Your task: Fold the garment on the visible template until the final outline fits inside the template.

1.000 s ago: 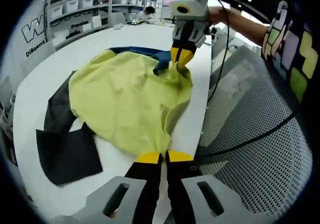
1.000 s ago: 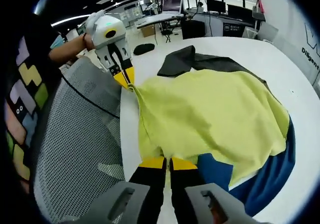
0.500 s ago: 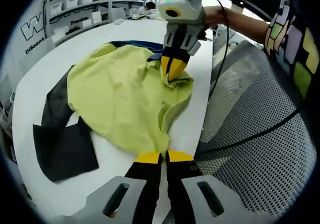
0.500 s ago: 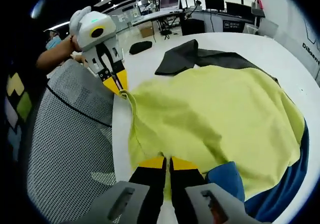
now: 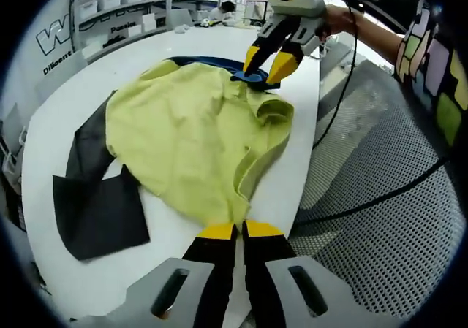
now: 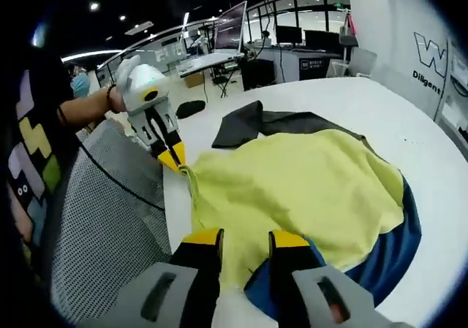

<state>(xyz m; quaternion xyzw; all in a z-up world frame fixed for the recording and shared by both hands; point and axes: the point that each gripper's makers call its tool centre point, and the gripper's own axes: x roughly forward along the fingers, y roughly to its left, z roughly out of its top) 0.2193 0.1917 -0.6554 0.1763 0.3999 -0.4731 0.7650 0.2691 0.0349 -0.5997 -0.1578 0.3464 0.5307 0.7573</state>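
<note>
Left gripper view: my left gripper pinches the yellow garment hem; right gripper, jaws spread and empty, hovers at one o'clock beside the bunched fold; garment lies across the dark template.

Grippers, one parted, one closed
Right yellow-tipped two-jaw gripper jaws spread apart, held by a hand; left yellow-tipped gripper pinched together, tips down.

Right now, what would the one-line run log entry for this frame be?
left gripper: shut on yellow-green fabric garment | right gripper: open, apart from the garment | dark template sheet: partly covered | fold: unfinished
</note>
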